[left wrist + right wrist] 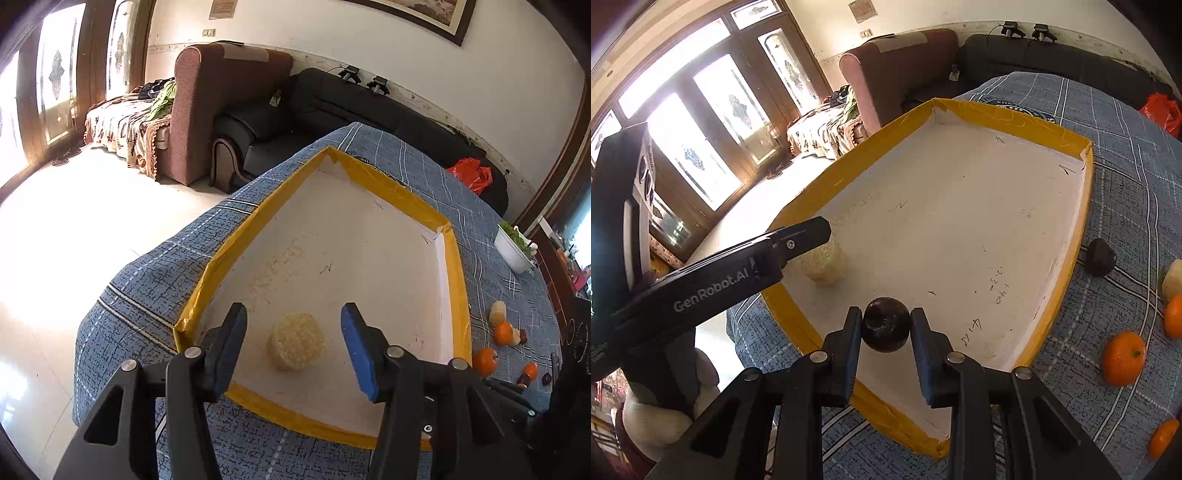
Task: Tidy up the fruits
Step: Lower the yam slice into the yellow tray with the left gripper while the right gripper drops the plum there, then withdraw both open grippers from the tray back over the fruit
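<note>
So the left tongs (293, 332) are spread apart, and a pale yellow fruit (297, 341) is seen lying free between the fingers on the white floor of the yellow-rimmed tray (452, 258), touched by neither pad. A dark round fruit (885, 324) is clenched in the right tongs (885, 328), held just over the tray's near edge. Out on the blue checked surface (1126, 184), oranges (1124, 357) and another dark fruit (1100, 257) are left beside the tray.
</note>
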Demonstrator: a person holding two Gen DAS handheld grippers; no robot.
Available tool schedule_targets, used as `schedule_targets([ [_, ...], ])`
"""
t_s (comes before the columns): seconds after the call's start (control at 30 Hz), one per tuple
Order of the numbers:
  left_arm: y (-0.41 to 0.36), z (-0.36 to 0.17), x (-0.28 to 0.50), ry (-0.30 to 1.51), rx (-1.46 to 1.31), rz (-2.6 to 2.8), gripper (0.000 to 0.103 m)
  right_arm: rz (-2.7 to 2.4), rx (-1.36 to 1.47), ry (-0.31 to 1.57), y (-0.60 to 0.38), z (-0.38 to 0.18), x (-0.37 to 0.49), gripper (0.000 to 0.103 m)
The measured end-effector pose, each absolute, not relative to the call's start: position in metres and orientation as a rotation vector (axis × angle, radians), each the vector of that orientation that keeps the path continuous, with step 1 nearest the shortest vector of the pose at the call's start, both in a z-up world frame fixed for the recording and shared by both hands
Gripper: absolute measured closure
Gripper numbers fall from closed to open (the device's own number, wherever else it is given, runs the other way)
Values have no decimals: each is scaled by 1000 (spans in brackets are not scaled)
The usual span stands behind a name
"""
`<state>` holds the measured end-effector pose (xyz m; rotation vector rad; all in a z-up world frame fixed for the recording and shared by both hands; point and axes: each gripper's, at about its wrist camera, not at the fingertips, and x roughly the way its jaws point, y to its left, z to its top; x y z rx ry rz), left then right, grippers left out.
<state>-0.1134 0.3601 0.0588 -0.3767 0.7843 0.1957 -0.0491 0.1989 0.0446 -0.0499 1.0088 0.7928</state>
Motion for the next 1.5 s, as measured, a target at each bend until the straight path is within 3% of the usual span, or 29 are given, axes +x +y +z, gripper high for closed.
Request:
schedule_targets([
  [0.13,360,71,-126,750,-392,202,41,782,-44,985,199,50,-51,45],
  [0.4,333,97,-145,694,-391,169,34,717,-7,870,144,92,-61,42],
  [0.47,322,104,-148,680,-384,153,30,655,14,824,108,102,-64,36],
  [0.53,307,110,-149,672,-371,130,29,581,49,777,70,109,-67,19],
  [0.57,301,111,-149,671,-362,119,28,530,76,756,44,111,-71,17],
  [0.9,205,92,-132,758,-243,-63,24,269,270,843,-114,72,-83,21],
  [1.3,149,51,-88,863,-77,-154,24,392,138,937,-60,36,-67,33],
  [1.5,131,36,-57,892,-9,-197,24,410,76,925,-44,33,-60,34],
])
